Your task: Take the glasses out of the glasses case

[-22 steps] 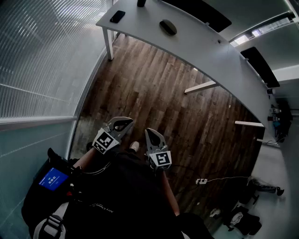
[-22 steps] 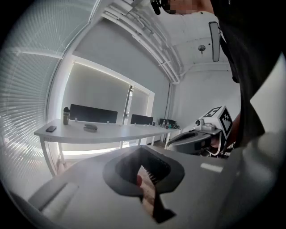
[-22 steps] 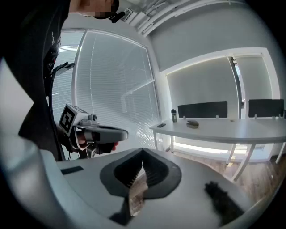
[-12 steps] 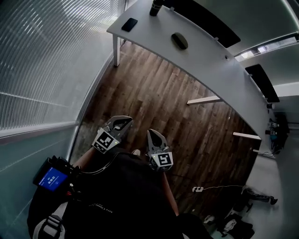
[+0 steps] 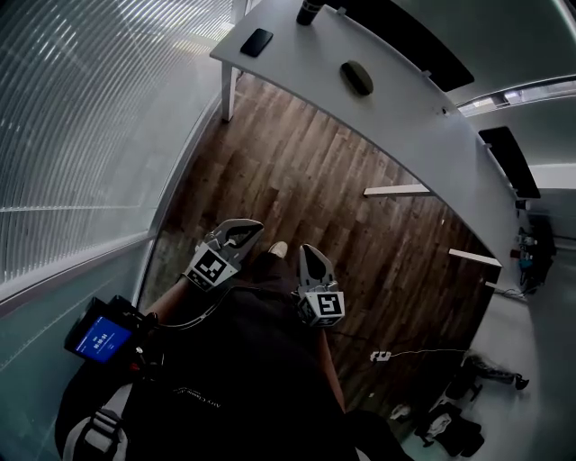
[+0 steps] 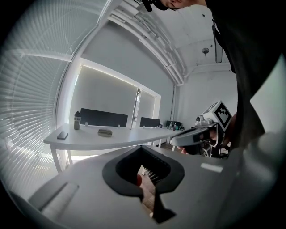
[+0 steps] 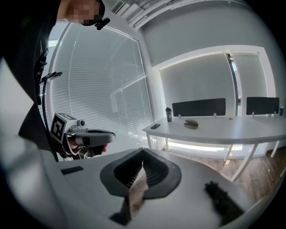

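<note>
The glasses case [image 5: 357,77] is a dark oval lying shut on the long white desk [image 5: 405,117], far ahead of me. It also shows small in the left gripper view [image 6: 105,132] and the right gripper view [image 7: 191,124]. No glasses are visible. My left gripper [image 5: 236,236] and right gripper [image 5: 313,263] hang side by side close to my body, over the wooden floor and well short of the desk. Both have their jaws together with nothing between them [image 6: 143,147] [image 7: 143,152]. Each gripper sees the other beside it: the right gripper [image 6: 192,137] and the left gripper [image 7: 91,136].
A black phone [image 5: 256,41] and a dark bottle [image 5: 310,11] stand at the desk's left end. Dark divider panels [image 6: 103,118] line its far side. A blind-covered window wall [image 5: 81,135] runs along the left. A power strip [image 5: 382,356] and bags lie on the floor at right.
The desk has slid right and a little down in the head view, and a shoe now shows between the grippers. Both grippers stay shut, close to the body.
</note>
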`<action>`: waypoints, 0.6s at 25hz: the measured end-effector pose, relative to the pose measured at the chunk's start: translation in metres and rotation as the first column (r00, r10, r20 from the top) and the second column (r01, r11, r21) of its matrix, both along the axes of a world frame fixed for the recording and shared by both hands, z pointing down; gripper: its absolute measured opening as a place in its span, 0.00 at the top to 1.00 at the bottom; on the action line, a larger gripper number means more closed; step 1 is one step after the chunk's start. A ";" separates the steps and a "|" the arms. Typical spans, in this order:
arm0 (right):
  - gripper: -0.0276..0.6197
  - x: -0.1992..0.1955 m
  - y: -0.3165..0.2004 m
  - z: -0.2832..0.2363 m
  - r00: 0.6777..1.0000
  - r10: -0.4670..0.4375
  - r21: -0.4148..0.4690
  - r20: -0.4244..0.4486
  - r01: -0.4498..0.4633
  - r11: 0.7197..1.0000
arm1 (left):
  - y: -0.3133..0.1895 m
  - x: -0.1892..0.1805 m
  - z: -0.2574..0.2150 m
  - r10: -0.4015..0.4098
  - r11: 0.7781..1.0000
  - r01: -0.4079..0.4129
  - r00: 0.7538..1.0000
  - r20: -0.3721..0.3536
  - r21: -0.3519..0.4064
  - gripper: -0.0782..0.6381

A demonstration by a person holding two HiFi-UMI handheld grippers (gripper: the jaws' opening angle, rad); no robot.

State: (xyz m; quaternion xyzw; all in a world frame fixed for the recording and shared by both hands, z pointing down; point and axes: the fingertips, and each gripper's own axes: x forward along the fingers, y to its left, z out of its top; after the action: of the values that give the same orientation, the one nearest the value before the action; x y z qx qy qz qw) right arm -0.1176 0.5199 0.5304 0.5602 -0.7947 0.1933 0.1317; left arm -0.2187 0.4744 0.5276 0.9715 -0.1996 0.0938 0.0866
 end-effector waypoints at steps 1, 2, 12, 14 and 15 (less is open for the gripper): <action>0.95 0.003 -0.003 0.002 1.000 0.008 -0.002 0.008 -0.008 1.000 | -0.002 0.001 0.000 0.013 1.000 -0.013 1.000 -0.008 0.005 0.88; 0.95 0.004 -0.007 0.004 1.000 0.010 0.000 0.016 -0.010 1.000 | -0.005 0.002 -0.001 0.011 1.000 -0.011 1.000 -0.029 -0.012 0.88; 0.95 0.057 -0.065 0.006 0.999 0.034 0.031 0.037 -0.035 0.999 | -0.058 0.035 0.000 -0.033 0.999 0.030 0.997 -0.069 -0.043 0.88; 0.95 0.069 -0.079 0.005 0.999 0.038 0.039 0.037 -0.040 0.998 | -0.072 0.048 -0.007 -0.025 0.999 0.024 0.997 -0.072 -0.025 0.88; 0.95 0.074 -0.085 0.005 0.999 0.039 0.041 0.035 -0.041 0.998 | -0.080 0.054 -0.009 -0.035 0.999 0.033 0.997 -0.076 -0.030 0.88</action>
State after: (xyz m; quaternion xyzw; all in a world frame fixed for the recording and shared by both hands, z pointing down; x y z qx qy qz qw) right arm -0.0434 0.4354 0.5350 0.5752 -0.7894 0.1887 0.1023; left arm -0.1643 0.3947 0.5182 0.9695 -0.2111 0.0581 0.1098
